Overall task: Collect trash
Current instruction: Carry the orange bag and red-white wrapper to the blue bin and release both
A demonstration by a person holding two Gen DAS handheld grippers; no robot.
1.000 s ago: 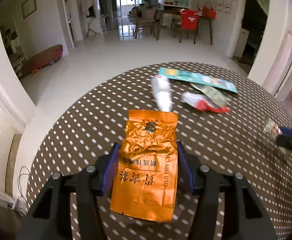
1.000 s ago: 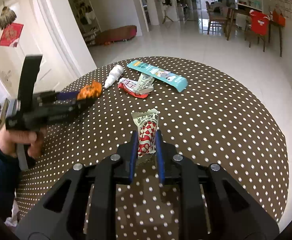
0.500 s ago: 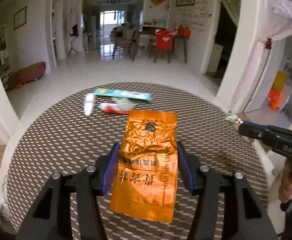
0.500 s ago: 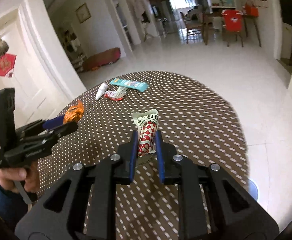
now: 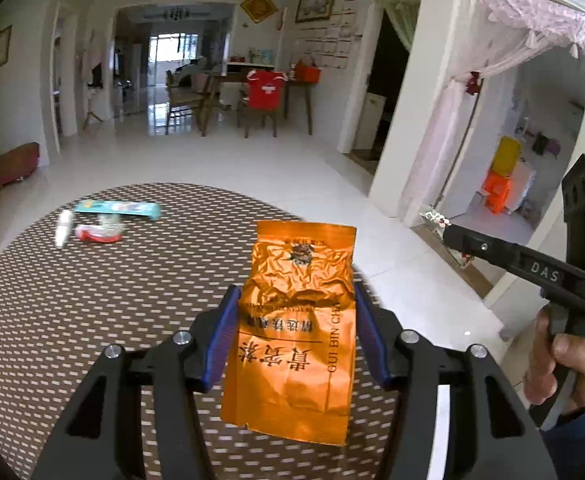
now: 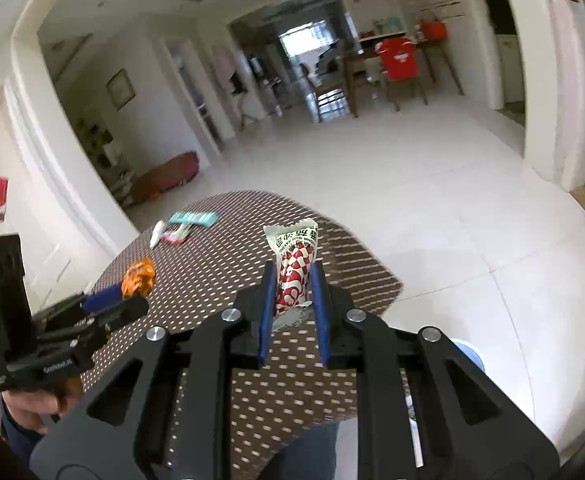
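My left gripper (image 5: 294, 300) is shut on an orange foil tea packet (image 5: 296, 328) and holds it above the brown dotted round table (image 5: 92, 300). My right gripper (image 6: 292, 284) is shut on a red-and-white checkered snack wrapper (image 6: 294, 268), lifted past the table's right edge. The right gripper also shows in the left wrist view (image 5: 444, 232). The left gripper with the orange packet (image 6: 138, 278) shows in the right wrist view. On the far side of the table lie a teal wrapper (image 5: 118, 209), a red wrapper (image 5: 98, 233) and a small white tube (image 5: 62, 232).
A light blue round rim (image 6: 468, 354) shows on the floor below the right gripper, partly hidden. White tiled floor (image 5: 220, 160) surrounds the table. A dining table with chairs (image 5: 260, 100) stands far back. A white pillar (image 5: 408, 128) and a curtained doorway are on the right.
Both grippers have risen and swung right with their wrappers still held. The right gripper has moved out past the table's edge over the floor.
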